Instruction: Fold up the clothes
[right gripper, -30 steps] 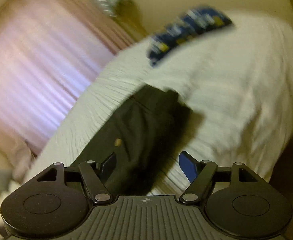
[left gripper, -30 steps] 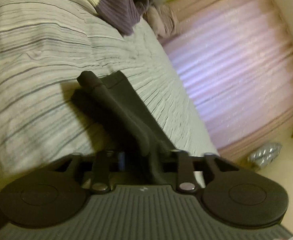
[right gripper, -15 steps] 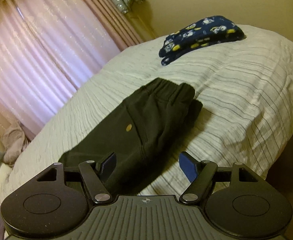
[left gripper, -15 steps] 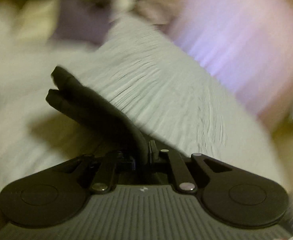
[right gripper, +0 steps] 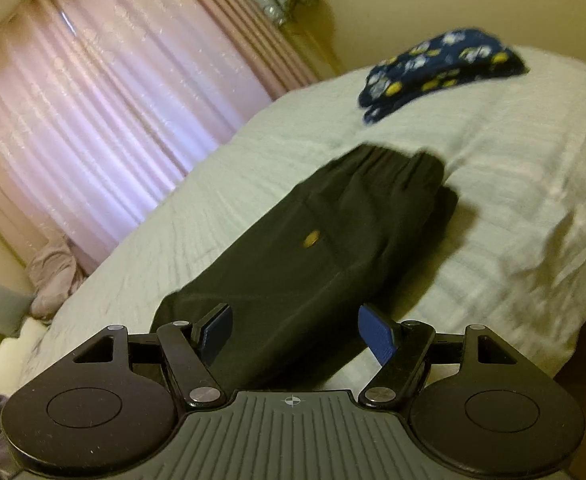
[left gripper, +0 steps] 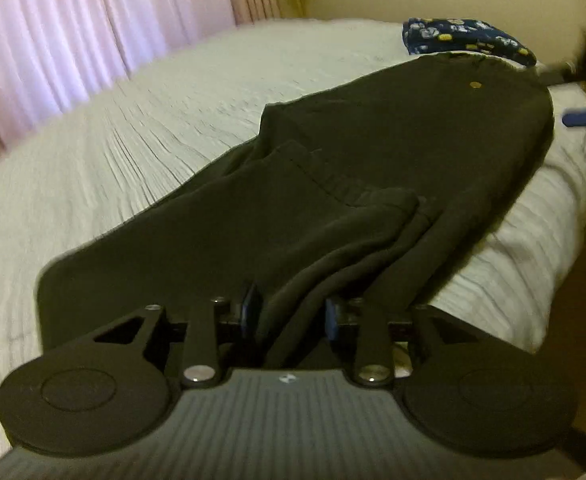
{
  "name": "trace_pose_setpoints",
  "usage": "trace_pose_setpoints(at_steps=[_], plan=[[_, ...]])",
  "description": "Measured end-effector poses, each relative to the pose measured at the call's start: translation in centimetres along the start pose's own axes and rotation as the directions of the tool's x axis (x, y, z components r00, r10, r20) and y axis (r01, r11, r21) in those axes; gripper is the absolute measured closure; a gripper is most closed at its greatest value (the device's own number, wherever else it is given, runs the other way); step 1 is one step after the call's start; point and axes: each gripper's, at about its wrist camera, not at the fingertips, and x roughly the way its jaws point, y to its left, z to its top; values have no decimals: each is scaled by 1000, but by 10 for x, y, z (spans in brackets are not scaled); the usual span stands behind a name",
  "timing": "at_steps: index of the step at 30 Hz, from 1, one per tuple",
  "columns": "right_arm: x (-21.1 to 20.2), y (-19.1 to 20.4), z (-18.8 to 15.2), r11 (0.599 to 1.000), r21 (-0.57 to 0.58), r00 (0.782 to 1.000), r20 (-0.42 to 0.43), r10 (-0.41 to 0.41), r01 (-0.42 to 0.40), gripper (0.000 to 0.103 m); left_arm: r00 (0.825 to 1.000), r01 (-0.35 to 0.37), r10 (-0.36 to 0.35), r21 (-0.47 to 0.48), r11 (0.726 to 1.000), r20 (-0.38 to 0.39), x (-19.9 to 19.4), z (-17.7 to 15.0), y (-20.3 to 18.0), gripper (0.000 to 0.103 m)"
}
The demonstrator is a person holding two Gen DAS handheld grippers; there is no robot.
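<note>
Black trousers (left gripper: 373, 152) lie lengthwise on the striped white bed (left gripper: 133, 140), their leg end folded back over the upper part. My left gripper (left gripper: 291, 316) is at the near fold with its jaws opening; a thick fold of the black cloth still runs between the pads. In the right wrist view the trousers (right gripper: 313, 264) stretch away towards the elastic waistband, with a small yellow button on top. My right gripper (right gripper: 297, 328) hangs open just above them, its blue pads wide apart and holding nothing. One of its blue fingertips (left gripper: 585, 118) shows at the right edge of the left wrist view.
A folded dark blue patterned garment (right gripper: 441, 68) lies on the far end of the bed, beyond the waistband. Pink curtains (right gripper: 113, 100) hang along the far side. The bed's near edge drops away on the right (left gripper: 553, 280). A pile of pale cloth (right gripper: 53, 276) lies by the curtain.
My left gripper swung round and rolled, carrying the trouser legs over onto the upper part of the trousers. Its jaws closed tight on the cloth, then parted. The right gripper barely shifted.
</note>
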Motion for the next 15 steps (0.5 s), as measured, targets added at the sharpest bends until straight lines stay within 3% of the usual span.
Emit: trace_pose_setpoints(at_steps=[2,5,9,10,11,13,15], plan=[[5,6,-6,999,18,998,-25,50,-50,30,999,39,-36,-96,995,26,-18,-5,10,72],[20,18,-17,984,90,983,-89,160,-152,30,990,132,-116,-228,965,83,-45,-15,36,71],[42,32,-34,925,255,929,-169,328,-281,30,978,190,-136,-397,898,159,-75,-29,67,72],[43,37,-36,919,260,924,-166,345,-296,39,975,201,-134,-441,875,178,-80,-33,77,78],[44,45,-37,919,244,920,-163,355,-311,54,972,213,-132,-482,850,197,-85,-38,87,81],[45,61,-36,926,192,919,-167,356,-324,56,976,189,-98,-536,823,195,-86,-39,106,83],[47,80,-36,936,108,921,-176,348,-334,56,981,161,-74,-551,819,178,-84,-41,115,87]])
